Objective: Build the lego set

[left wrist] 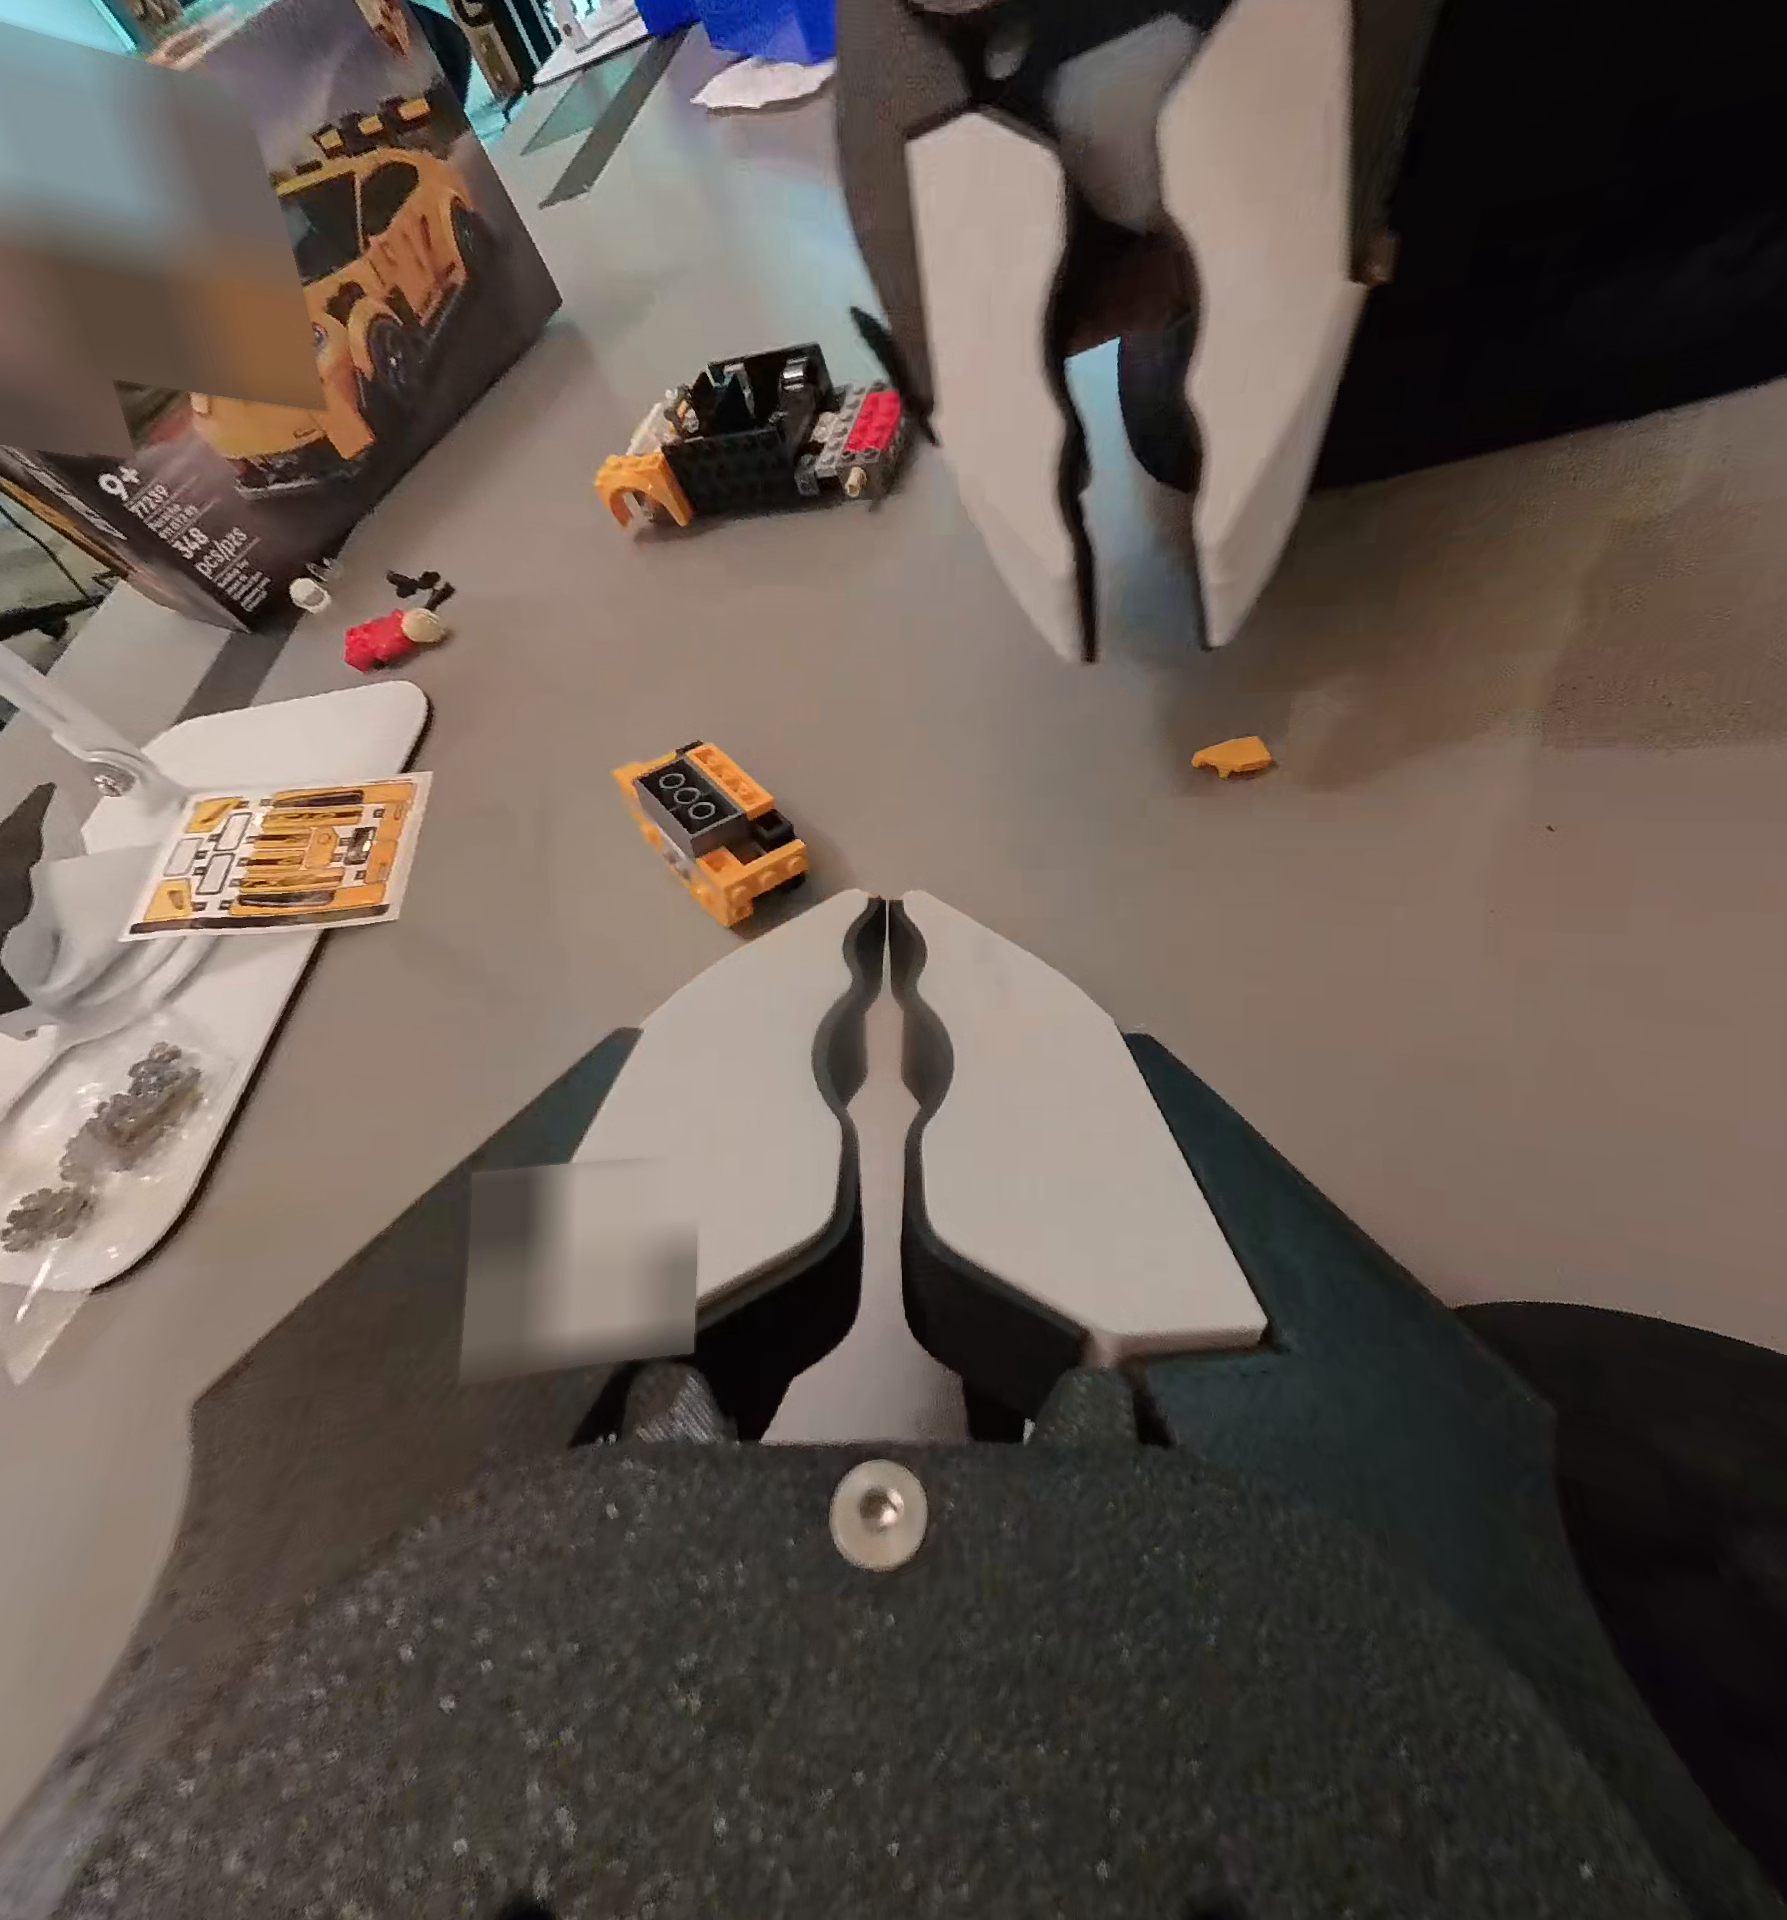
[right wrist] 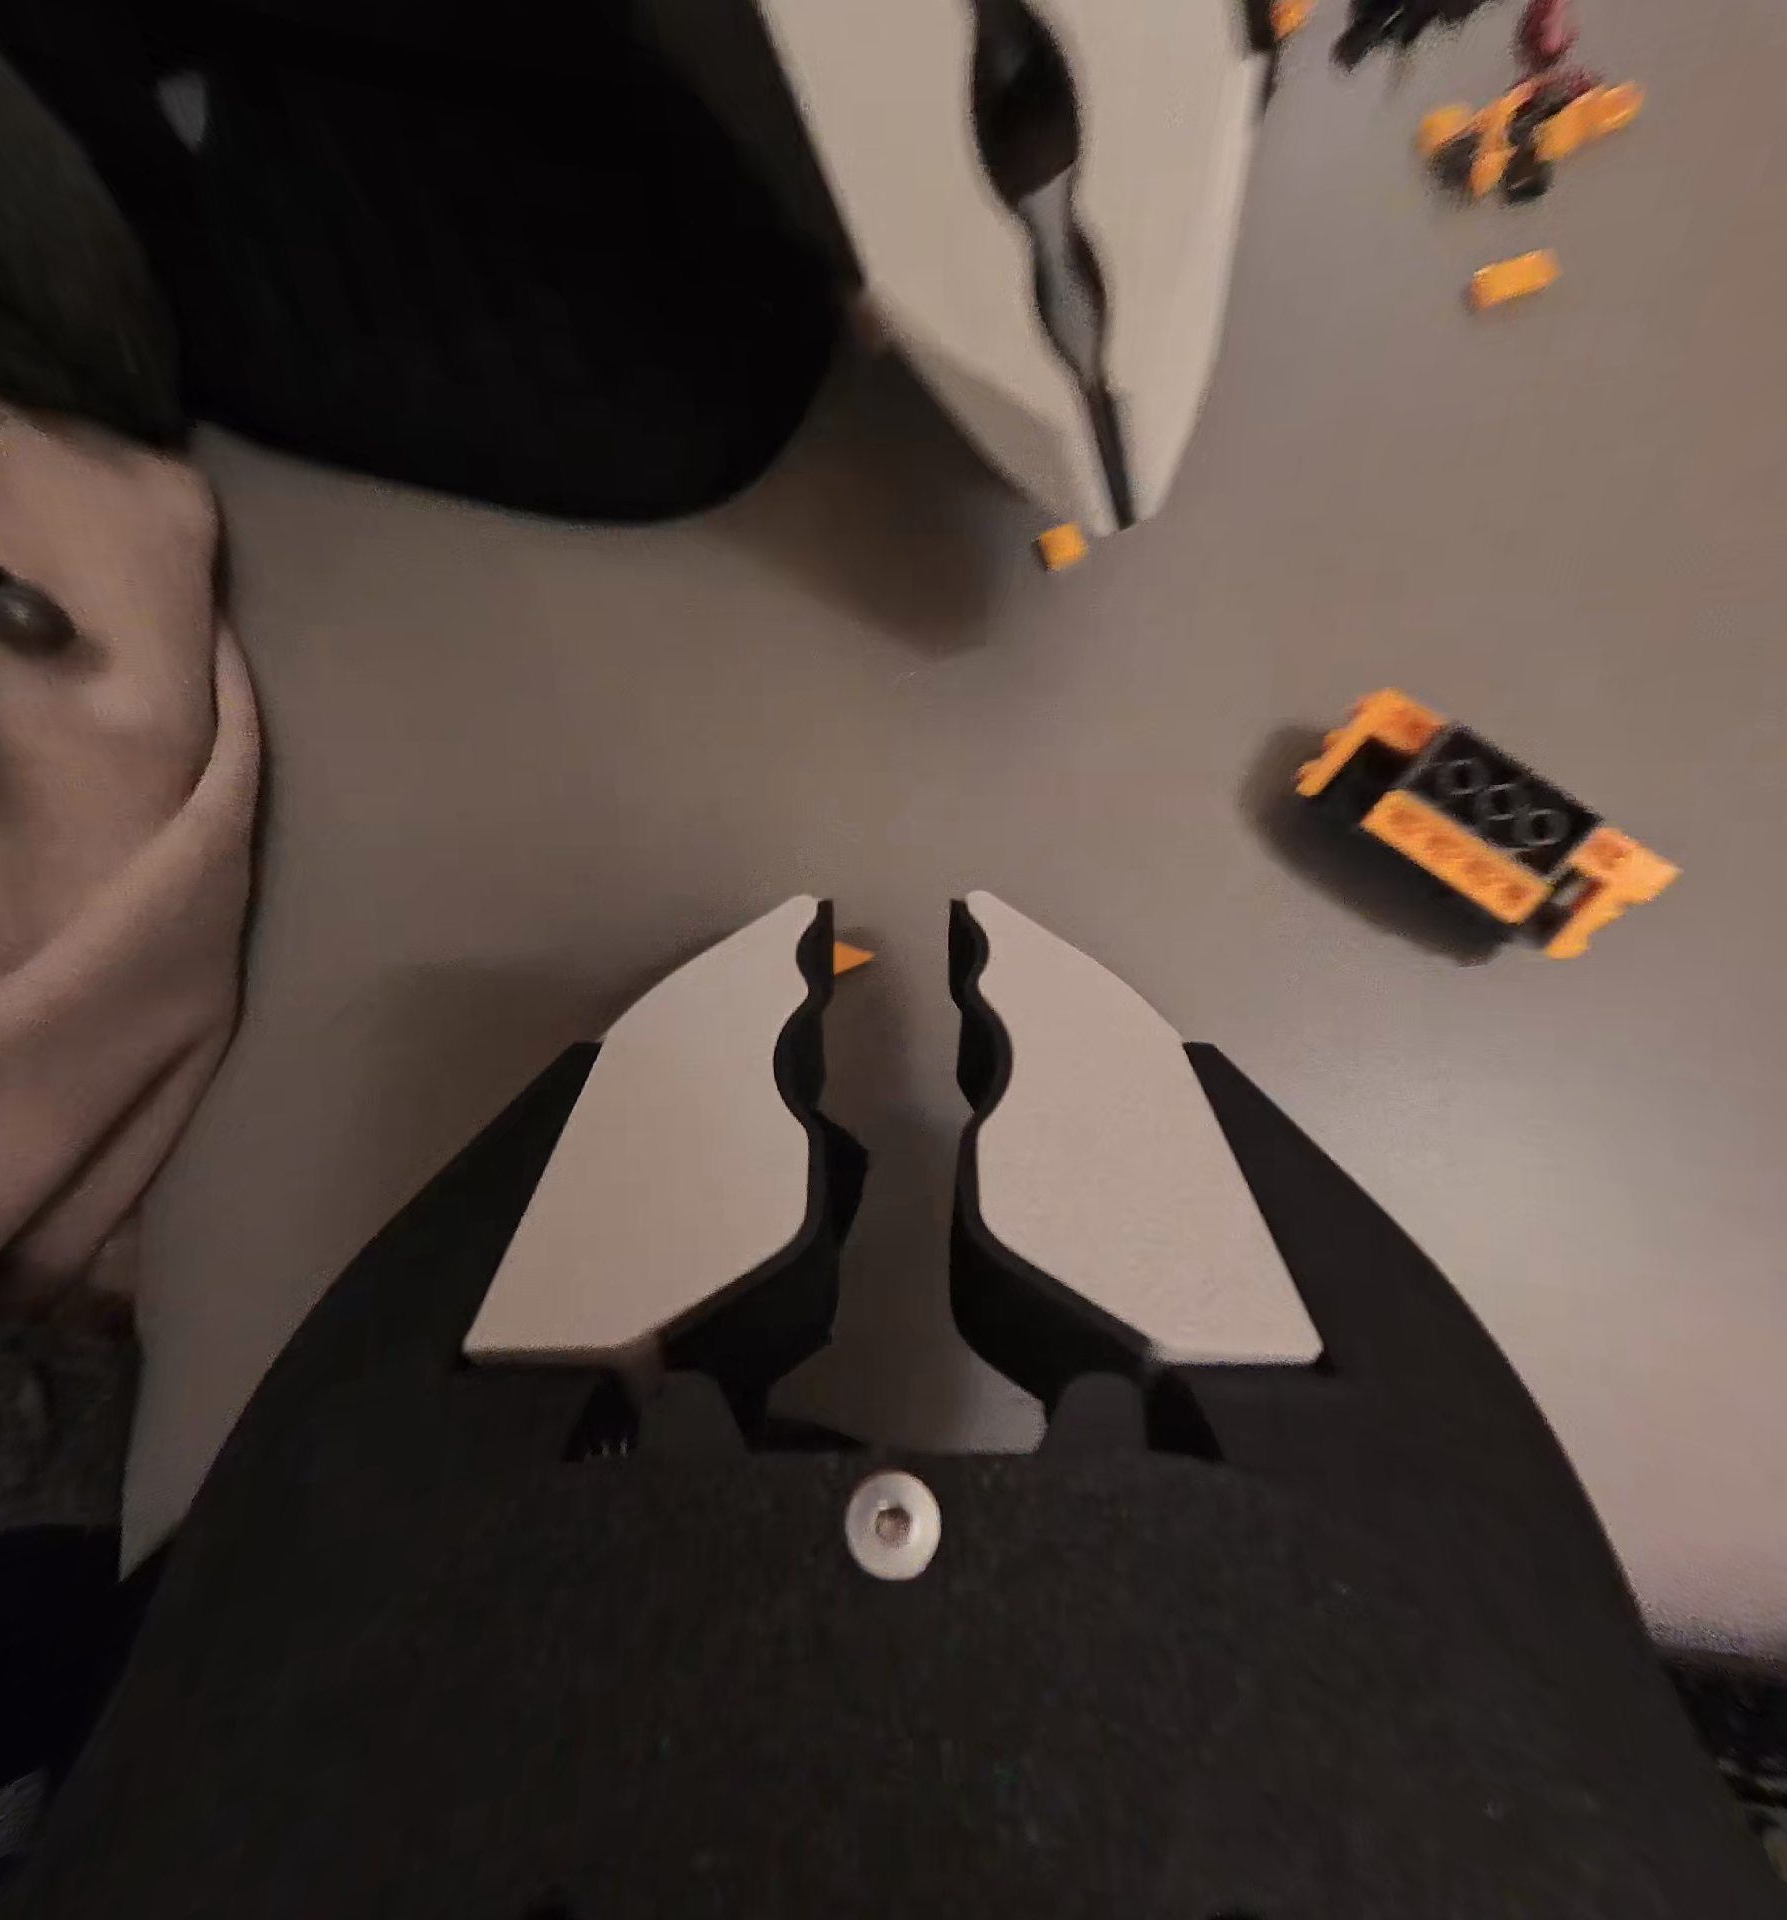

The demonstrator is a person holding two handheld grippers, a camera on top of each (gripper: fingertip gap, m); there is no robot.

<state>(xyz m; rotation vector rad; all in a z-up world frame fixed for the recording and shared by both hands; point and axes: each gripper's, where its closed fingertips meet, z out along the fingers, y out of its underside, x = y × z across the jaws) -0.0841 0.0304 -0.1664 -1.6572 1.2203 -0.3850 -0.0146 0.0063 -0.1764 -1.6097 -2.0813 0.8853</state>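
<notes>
At 12 o'clock on the grey table (left wrist: 972, 665) sits the half-built car chassis (left wrist: 764, 436); orange-black sub-assembly (left wrist: 714, 831) loose, stickers unused. Left gripper (left wrist: 886, 906) jaws together, empty. Right gripper (right wrist: 889, 914) jaws apart over the small orange piece (right wrist: 851, 956). Lots left.

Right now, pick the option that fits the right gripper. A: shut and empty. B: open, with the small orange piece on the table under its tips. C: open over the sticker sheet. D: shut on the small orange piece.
B: the right gripper shows a clear gap, and the small orange piece lies on the grey table beside one finger.
</notes>
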